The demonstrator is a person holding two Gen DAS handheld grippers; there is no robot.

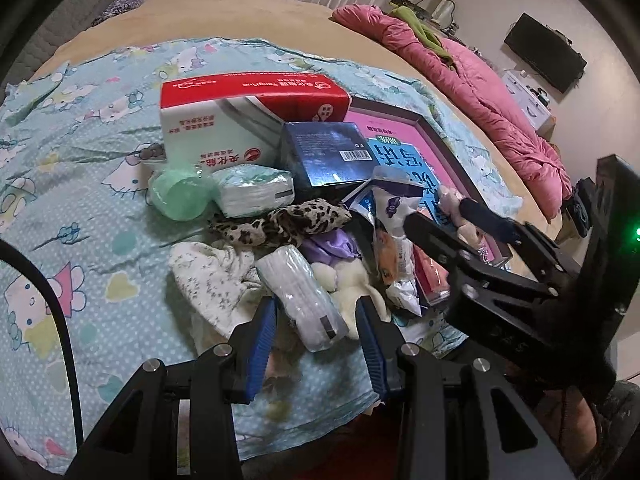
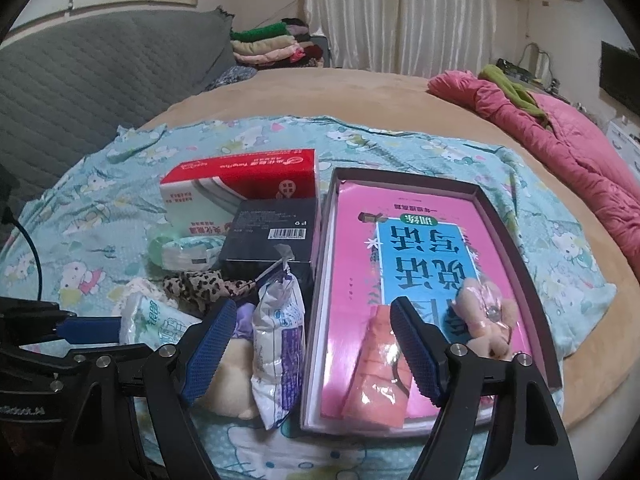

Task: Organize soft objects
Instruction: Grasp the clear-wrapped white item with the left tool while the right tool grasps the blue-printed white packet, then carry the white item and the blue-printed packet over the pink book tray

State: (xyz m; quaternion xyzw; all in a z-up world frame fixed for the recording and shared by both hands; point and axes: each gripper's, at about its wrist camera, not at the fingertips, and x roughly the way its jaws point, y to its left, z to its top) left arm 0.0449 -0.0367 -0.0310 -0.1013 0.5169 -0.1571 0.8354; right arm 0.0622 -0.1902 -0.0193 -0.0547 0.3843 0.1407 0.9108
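Soft pile sits mid-bed on the cartoon-print sheet [image 1: 80, 216]: wrapped tissue pack [image 1: 308, 296] lying between the left tongs [image 1: 318, 320], jaws apart, not gripping it. Touching it: cream plush [image 1: 352, 284], purple cloth [image 1: 332, 244], white floral cloth [image 1: 212, 276], leopard-print fabric [image 1: 280, 220] behind. White snack bag [image 2: 276, 340] lies just left of the tray wall. Right tongs [image 2: 316, 344] spread wide, nothing between the pads; left pad over the plush, right pad over the tray. Behind the pile: green roll [image 1: 180, 196], second tissue pack [image 1: 252, 192], dark blue box [image 1: 324, 152], red-and-white carton [image 1: 248, 116], all close together. Container: shallow dark-rimmed tray [image 2: 516, 248] to the right of the pile, holding a pink book [image 2: 360, 240] with a blue cover panel, a small pink plush [image 2: 486, 320] on the book, and a salmon packet [image 2: 380, 364] near the front edge. Sheet lies over a tan bed cover [image 2: 360, 92]. Pink quilt [image 2: 560, 140] bunched along the right side with a green garment [image 2: 508, 84] on it. Grey padded headboard [image 2: 100, 72] at left, folded clothes stack [image 2: 268, 44] behind, white curtains [image 2: 400, 12] on the back wall, black screen [image 1: 544, 52] on the right wall.
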